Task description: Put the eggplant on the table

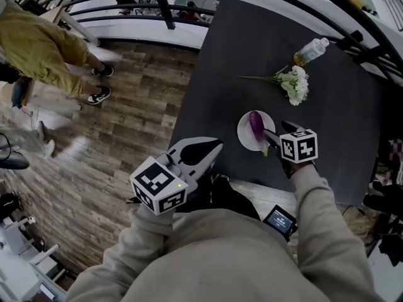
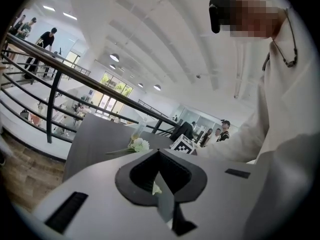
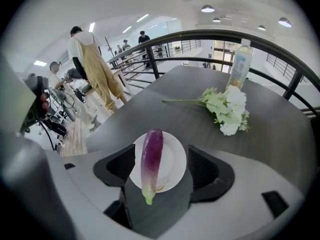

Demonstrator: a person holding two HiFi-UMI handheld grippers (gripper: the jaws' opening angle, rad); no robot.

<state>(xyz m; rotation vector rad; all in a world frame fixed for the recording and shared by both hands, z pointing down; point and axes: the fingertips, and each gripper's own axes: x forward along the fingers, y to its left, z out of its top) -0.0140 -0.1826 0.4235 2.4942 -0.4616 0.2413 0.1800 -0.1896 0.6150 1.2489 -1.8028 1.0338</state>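
Pale beige sleeves (image 1: 318, 219) are filling the near edge of the head view, and each hand is carrying a gripper topped with a black-and-white marker cube (image 1: 298, 145). At the near left, the left gripper (image 1: 216, 147) is hanging just off the corner of the tabletop (image 1: 252, 49). Its fingers (image 2: 131, 176) are meeting at the tips and gripping nothing. To the right, the right gripper (image 3: 162, 151) is hovering over a white plate (image 3: 176, 159) with its fingers spread wide. The purple eggplant (image 3: 151, 156) is lying on that plate, in line with the gap between the fingers, and neither finger is pressing on it. Its green stem end is poking over the plate's near rim.

The tabletop is showing a dark grey, matte surface. Farther back, white flowers (image 1: 293, 83) are lying on it, and a clear bottle (image 1: 310, 51) of yellowish liquid is standing beyond them. The bottle is wearing a pale label whose print is too small to read.

A wood-plank floor (image 1: 132, 99) is spreading out to the left, and a curved black railing (image 1: 170, 5) is running along the far side. A person (image 1: 44, 49) in mustard overalls is standing at the far left. A small device (image 1: 280, 220) is glowing near the right sleeve, its writing illegible.
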